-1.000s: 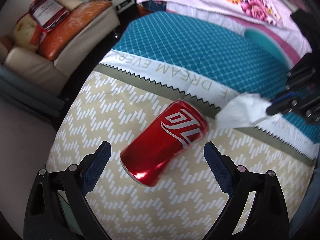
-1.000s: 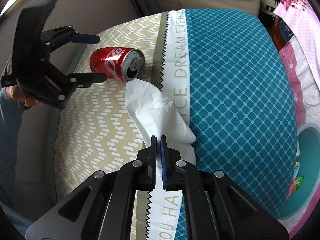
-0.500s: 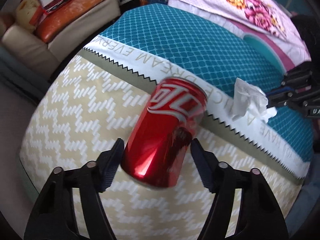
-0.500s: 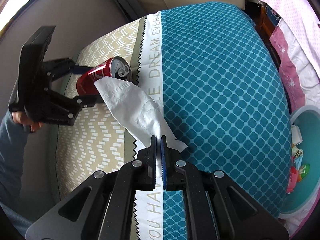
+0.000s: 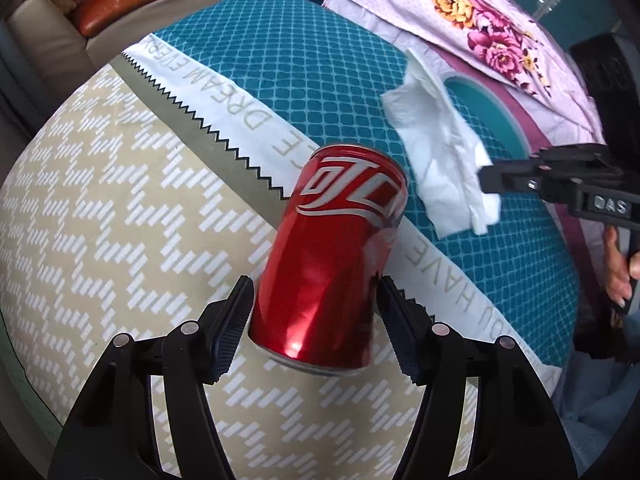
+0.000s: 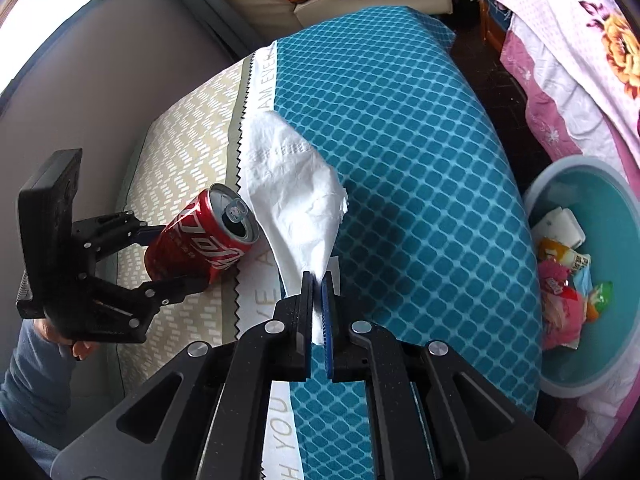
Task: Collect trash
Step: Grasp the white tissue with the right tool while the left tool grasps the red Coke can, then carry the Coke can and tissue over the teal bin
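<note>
Red can [image 5: 334,264], opened, tab end outward, clamped by left gripper [image 5: 314,322]. Crumpled white tissue [image 6: 294,196] pinched by right gripper [image 6: 317,304].

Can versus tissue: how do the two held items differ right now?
The can is red, rigid and shiny; the tissue is white, limp and crumpled. The left gripper clamps the can across its body near the base; the right gripper pinches only the tissue's edge. Both are held over the patterned cloth.
</note>
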Available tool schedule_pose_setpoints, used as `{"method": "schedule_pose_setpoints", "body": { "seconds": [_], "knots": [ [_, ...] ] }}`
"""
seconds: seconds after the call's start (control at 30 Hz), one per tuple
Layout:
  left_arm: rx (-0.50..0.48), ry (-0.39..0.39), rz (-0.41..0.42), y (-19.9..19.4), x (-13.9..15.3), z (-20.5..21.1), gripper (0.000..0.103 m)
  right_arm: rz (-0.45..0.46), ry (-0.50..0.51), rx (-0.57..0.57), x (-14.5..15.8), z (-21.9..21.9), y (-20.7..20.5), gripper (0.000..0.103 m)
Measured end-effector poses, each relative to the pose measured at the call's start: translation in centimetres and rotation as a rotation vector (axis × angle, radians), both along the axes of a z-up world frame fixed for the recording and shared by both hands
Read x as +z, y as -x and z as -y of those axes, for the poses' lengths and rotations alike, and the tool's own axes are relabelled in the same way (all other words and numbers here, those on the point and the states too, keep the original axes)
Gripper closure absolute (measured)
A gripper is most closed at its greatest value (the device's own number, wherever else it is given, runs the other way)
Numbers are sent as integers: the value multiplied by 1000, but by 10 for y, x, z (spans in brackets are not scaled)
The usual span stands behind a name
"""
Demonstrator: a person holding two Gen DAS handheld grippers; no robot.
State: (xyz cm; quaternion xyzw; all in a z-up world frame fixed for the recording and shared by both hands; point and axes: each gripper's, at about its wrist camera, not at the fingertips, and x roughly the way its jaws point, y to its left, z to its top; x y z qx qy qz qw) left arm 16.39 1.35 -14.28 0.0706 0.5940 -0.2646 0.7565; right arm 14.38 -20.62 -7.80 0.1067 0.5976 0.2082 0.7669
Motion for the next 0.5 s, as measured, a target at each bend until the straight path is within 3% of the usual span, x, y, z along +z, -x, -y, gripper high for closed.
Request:
{"method": "schedule_pose_setpoints", "body": {
  "seconds": [0.07,0.2,0.27,0.5],
  "knots": [
    [-2,-13,1,-5,-5,5,30,4,-7,-1,1,5,6,99],
    [12,1,4,-13,-4,17,29,9,-12,-9,0,12,10,99],
    [18,-1,18,-9,-2,21,52,10,-18,-25,-3,15,7,99],
    [81,-112,135,20,16,51,52,21,-47,-66,-4,29,7,99]
  ]
}}
